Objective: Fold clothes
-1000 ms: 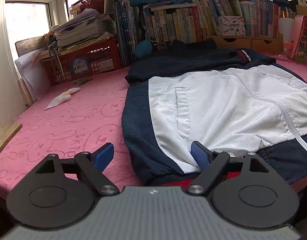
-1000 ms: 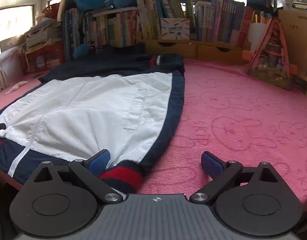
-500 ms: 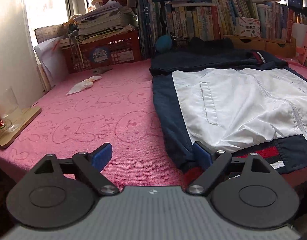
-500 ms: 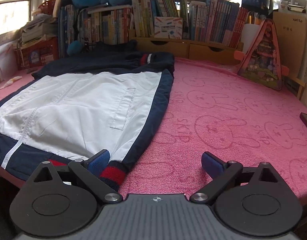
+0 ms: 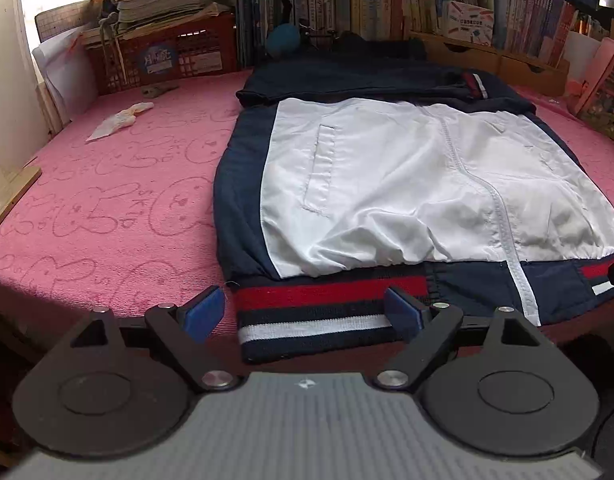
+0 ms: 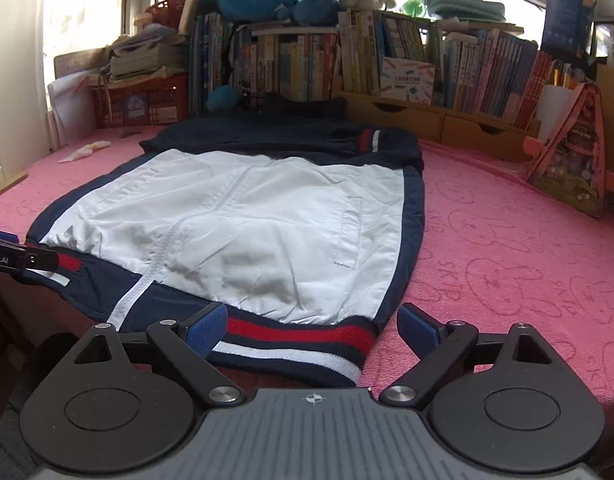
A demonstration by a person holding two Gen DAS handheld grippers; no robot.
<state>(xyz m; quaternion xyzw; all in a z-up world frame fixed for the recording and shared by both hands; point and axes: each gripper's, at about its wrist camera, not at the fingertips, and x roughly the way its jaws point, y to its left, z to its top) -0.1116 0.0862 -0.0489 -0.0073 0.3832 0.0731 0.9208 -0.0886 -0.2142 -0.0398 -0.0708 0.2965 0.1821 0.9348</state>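
Observation:
A navy and white jacket lies flat on the pink table cover, its red, navy and white striped hem hanging over the near edge. It also shows in the right wrist view. My left gripper is open, with the hem's left corner between its blue pads, not clamped. My right gripper is open around the hem's right corner. The left gripper shows at the left edge of the right wrist view.
Pink towel cover spreads to the left and to the right. A crumpled tissue lies far left. A red crate, books, wooden drawers and a pink toy house line the back.
Both grippers have pulled back toward the near table edge and risen, so that the striped hem corners now sit between their open fingers. The jacket has not moved.

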